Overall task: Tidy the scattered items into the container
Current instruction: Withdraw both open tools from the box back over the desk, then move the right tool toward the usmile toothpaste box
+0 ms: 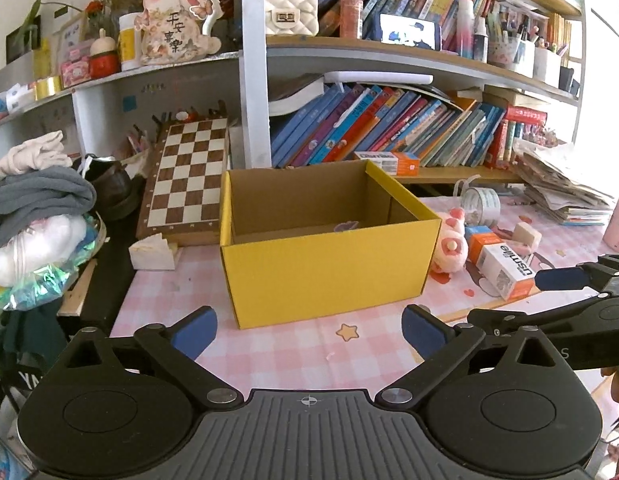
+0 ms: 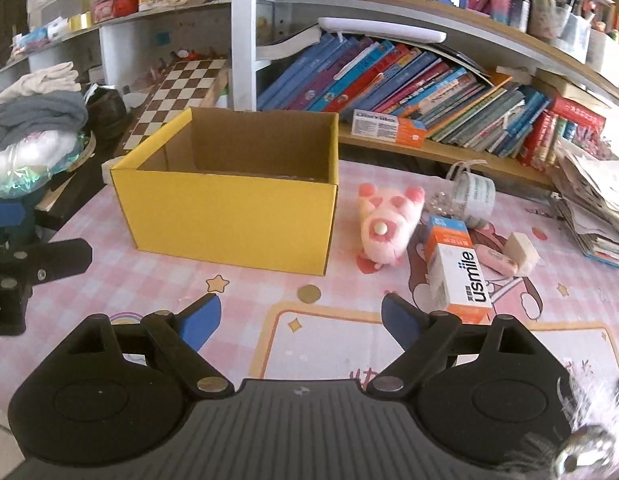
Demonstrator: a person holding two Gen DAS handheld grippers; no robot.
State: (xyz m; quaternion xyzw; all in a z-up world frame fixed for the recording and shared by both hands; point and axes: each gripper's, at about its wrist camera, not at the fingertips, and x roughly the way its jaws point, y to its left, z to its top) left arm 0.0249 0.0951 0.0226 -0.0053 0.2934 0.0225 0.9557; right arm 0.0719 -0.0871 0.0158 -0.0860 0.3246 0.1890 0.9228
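Observation:
An open yellow cardboard box (image 1: 325,276) (image 2: 229,220) stands on the pink checked table mat; a small purple item (image 1: 346,225) lies on its floor. Right of the box lie a pink plush toy (image 2: 387,226) (image 1: 453,246), an orange and white usmile carton (image 2: 457,268) (image 1: 501,266), a tape roll (image 2: 475,194) (image 1: 481,202), a pale block (image 2: 521,250) and a pink eraser-like piece (image 2: 497,260). My left gripper (image 1: 309,330) is open in front of the box, nothing between its fingers. My right gripper (image 2: 301,318) is open over the mat, short of the carton, also holding nothing.
A chessboard (image 1: 187,176) leans behind the box. Piled clothes and a bag (image 1: 37,216) sit at the left. Bookshelves (image 1: 389,128) run along the back, and a paper stack (image 2: 597,204) lies at the right. The right gripper's body (image 1: 569,320) shows in the left wrist view.

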